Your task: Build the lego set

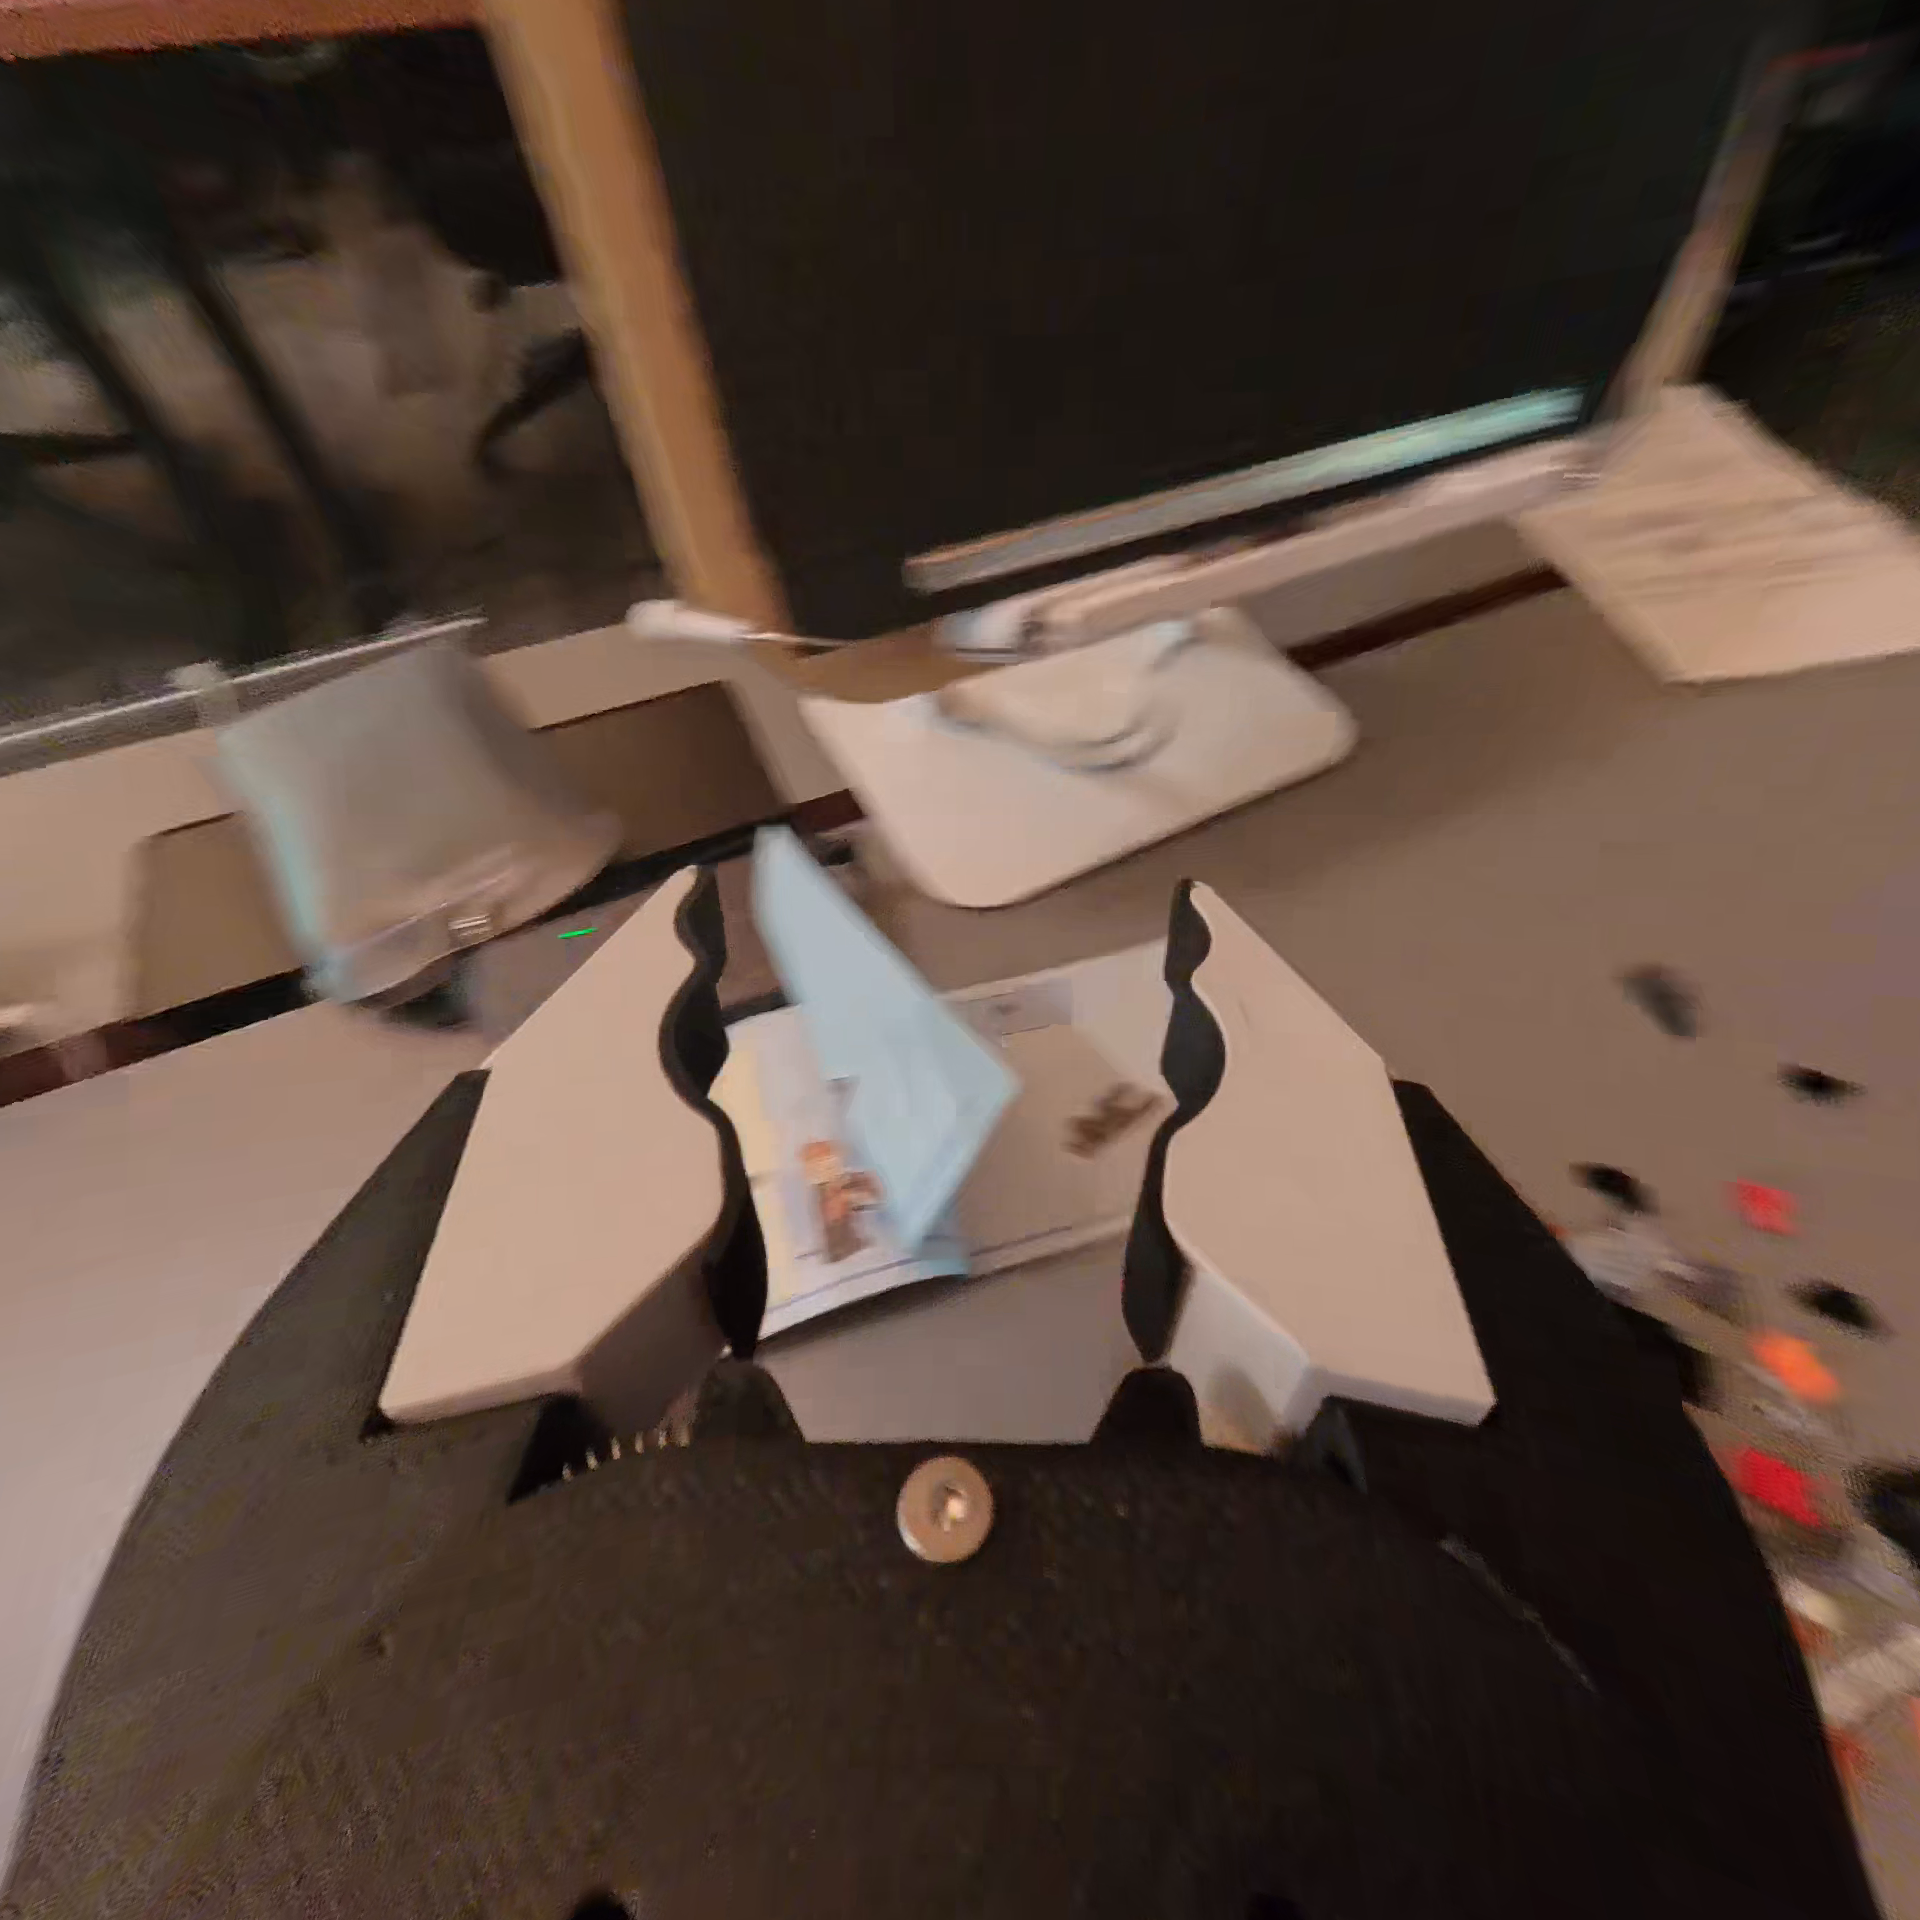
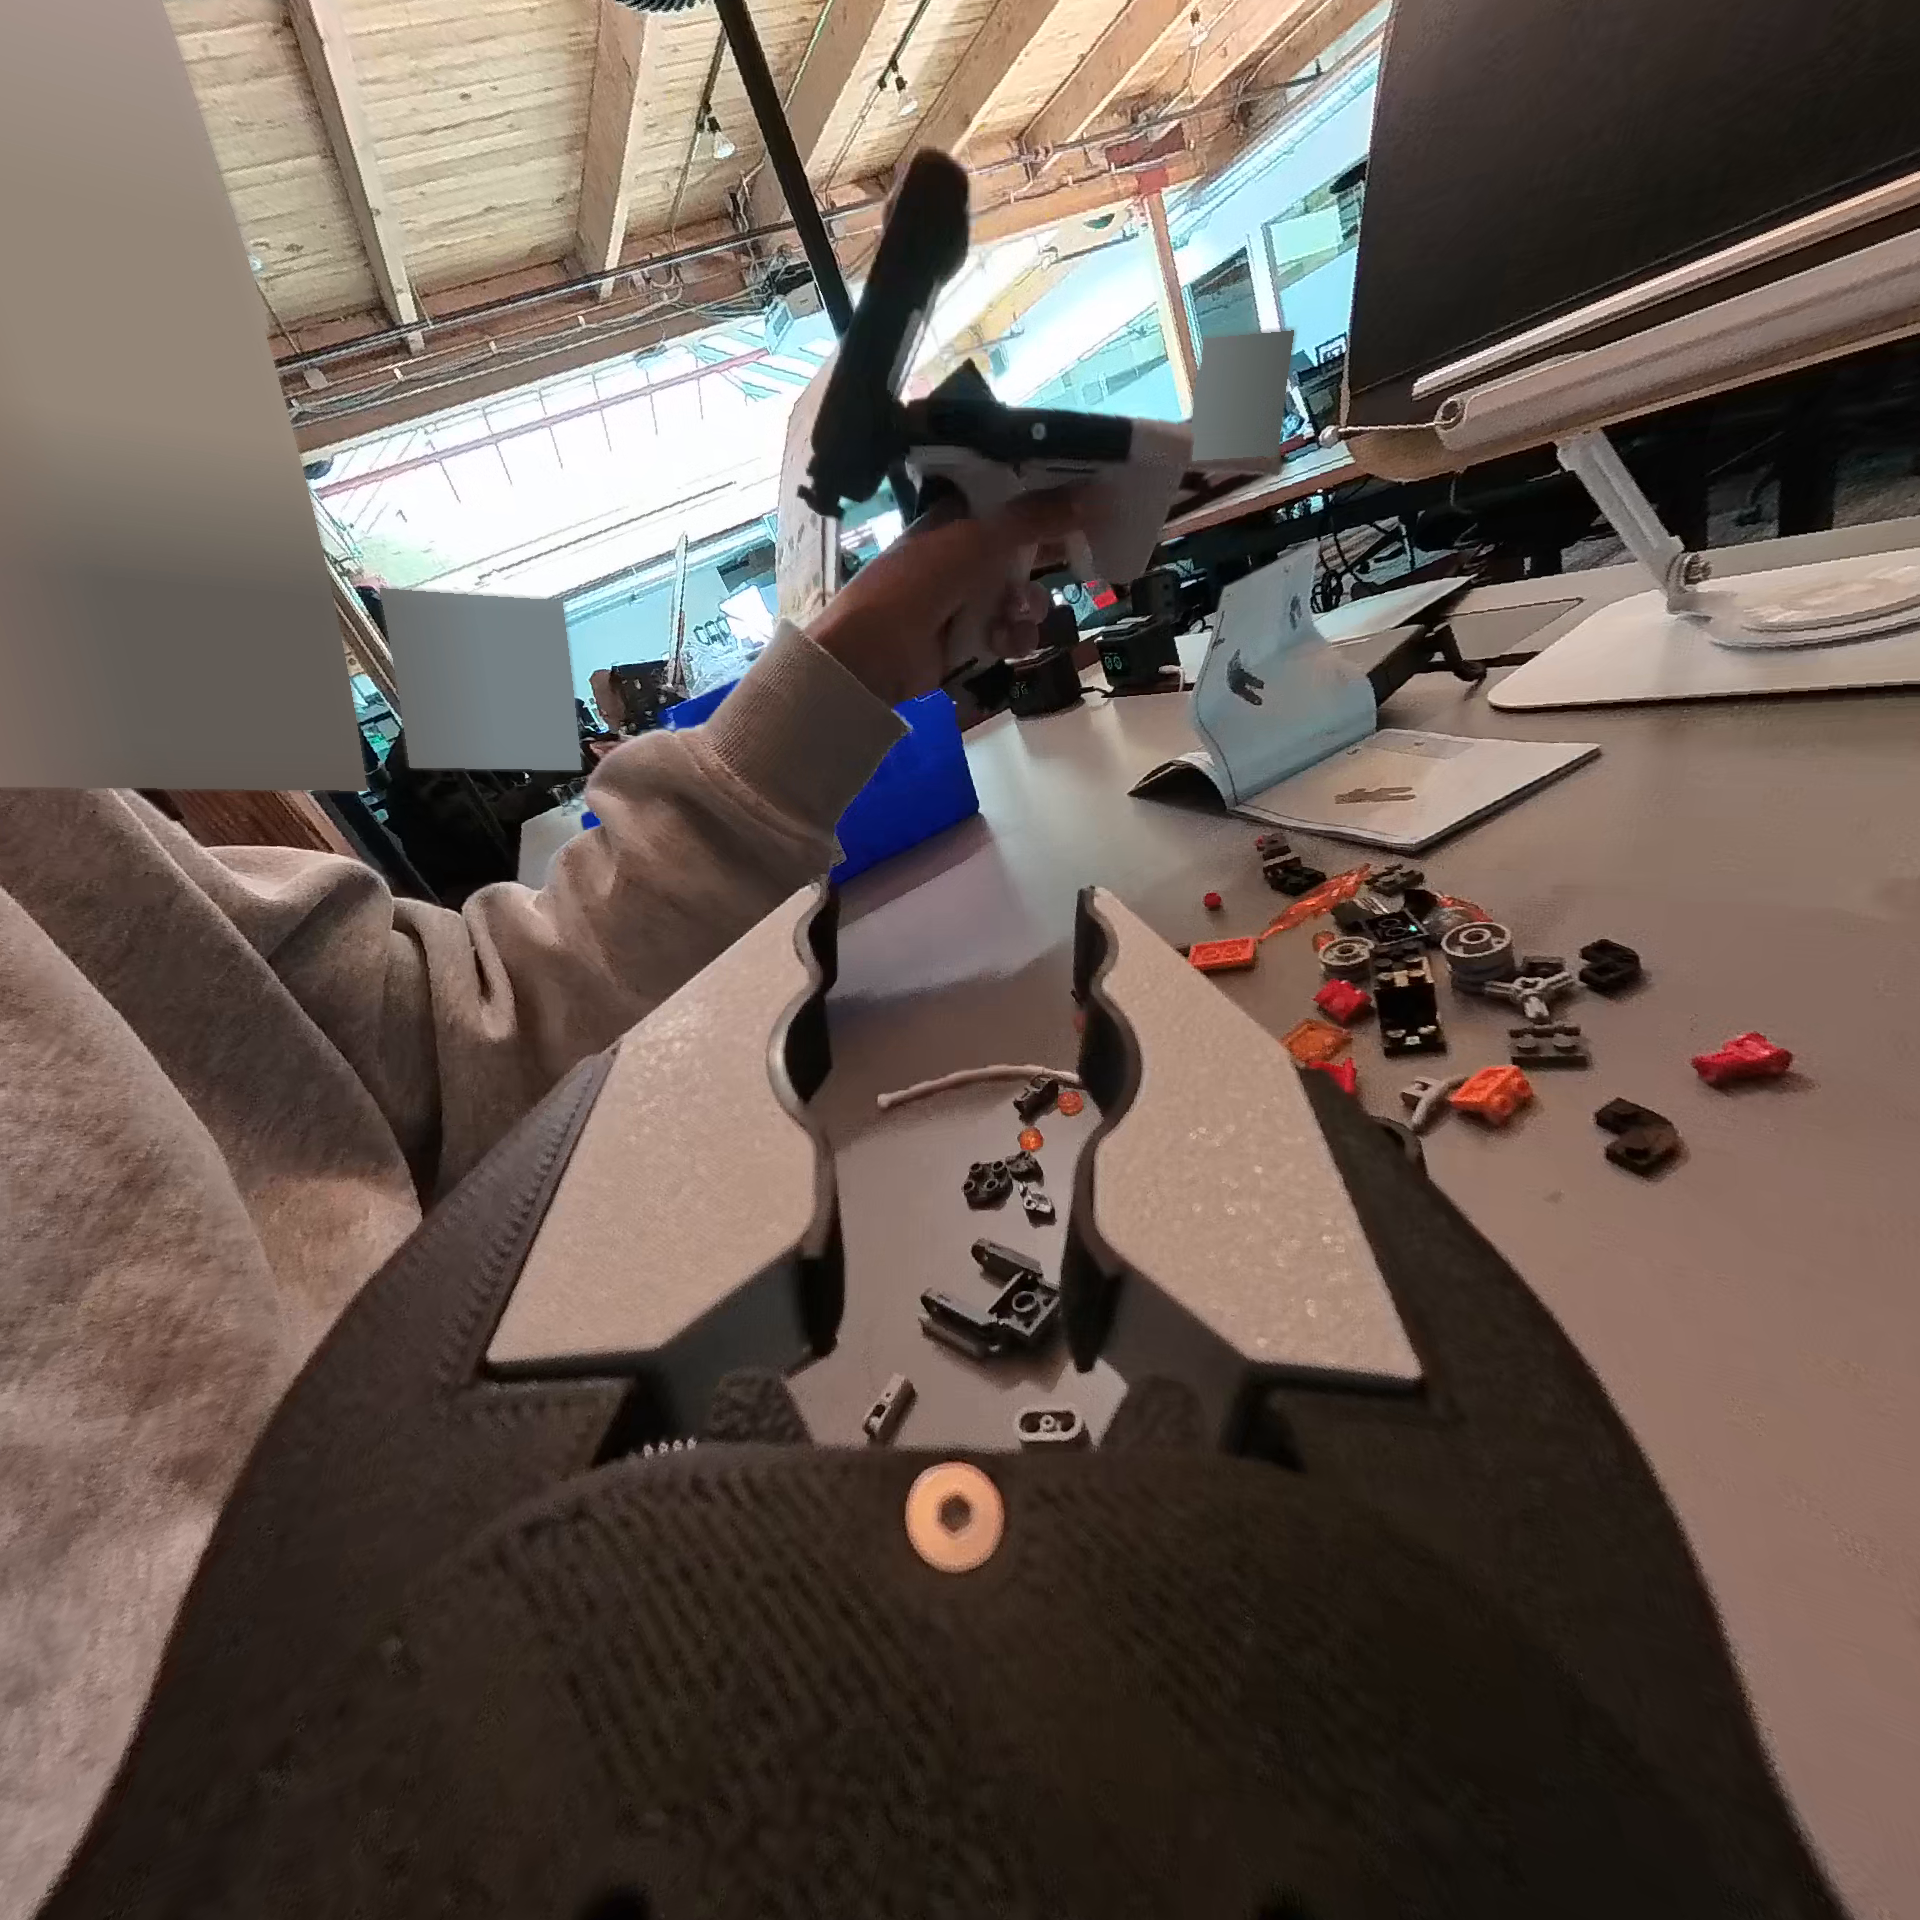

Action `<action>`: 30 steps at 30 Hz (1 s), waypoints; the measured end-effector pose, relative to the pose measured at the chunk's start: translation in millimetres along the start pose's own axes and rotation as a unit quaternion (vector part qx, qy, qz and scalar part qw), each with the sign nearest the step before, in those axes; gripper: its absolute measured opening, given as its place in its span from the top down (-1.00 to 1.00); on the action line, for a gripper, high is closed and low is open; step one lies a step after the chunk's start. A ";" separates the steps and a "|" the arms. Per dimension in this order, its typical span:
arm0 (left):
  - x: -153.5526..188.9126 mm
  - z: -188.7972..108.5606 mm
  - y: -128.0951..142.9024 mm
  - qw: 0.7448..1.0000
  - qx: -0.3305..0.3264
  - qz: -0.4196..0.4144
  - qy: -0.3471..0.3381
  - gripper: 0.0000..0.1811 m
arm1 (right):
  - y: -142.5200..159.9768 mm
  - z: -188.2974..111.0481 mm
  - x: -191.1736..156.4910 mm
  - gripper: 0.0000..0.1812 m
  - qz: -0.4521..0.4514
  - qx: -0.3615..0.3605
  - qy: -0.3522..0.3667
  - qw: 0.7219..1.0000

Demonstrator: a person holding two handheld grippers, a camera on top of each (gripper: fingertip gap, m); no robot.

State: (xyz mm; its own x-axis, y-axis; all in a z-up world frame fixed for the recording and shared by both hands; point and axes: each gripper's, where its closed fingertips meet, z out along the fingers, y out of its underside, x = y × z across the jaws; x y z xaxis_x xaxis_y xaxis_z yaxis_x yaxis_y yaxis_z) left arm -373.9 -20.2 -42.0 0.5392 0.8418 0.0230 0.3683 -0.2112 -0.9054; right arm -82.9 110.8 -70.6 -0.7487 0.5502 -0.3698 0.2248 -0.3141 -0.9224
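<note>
Between the spread, empty fingers of the right hand-held gripper (image 2: 951, 1122), at mid-frame, small black lego pieces (image 2: 1003, 1299) lie on the grey tabletop (image 2: 1662, 1403); more red, orange and black pieces (image 2: 1455, 987) scatter to the right, below the open instruction booklet (image 2: 1351, 769). Upper centre, the left hand-held gripper (image 2: 1143, 499) is raised, likewise wide open and empty, the booklet (image 1: 883, 1122) showing between its fingers in its own blurred view.

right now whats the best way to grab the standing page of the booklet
Pinch the raised light-blue page near its free top edge, one finger on each face, coming from above. It stands nearly upright off the open booklet, so both faces are exposed; the pages lying flat offer no edge.
</note>
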 end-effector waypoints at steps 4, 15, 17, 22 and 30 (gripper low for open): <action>8.3 32.6 51.2 0.988 -0.121 0.081 -0.048 -0.06 | -0.1 -0.1 -0.1 0.51 0.000 0.001 0.000 1.000; -102.1 30.5 121.0 0.947 -0.238 0.050 -0.211 0.34 | -0.4 -0.5 0.5 0.51 0.005 0.002 -0.001 1.000; -87.1 35.4 115.4 0.963 -0.219 -0.001 -0.155 0.35 | -0.4 -0.3 1.0 0.51 0.007 0.002 0.000 1.000; 3.7 36.4 58.1 0.994 -0.105 -0.004 0.040 0.63 | 0.0 0.5 1.8 0.51 0.012 0.000 -0.001 1.000; -5.9 60.6 129.4 0.968 -0.250 -0.034 -0.012 0.53 | -1.5 -1.6 1.3 0.52 0.019 0.007 -0.006 1.000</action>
State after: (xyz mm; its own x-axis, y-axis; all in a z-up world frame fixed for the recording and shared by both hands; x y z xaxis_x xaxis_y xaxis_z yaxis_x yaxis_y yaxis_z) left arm -375.3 -22.3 -185.0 0.4850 0.8725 0.0595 0.7255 -0.3634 -0.5845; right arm -83.2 113.2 -69.9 -0.7474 0.5280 -0.4032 0.2452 -0.3449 -0.9060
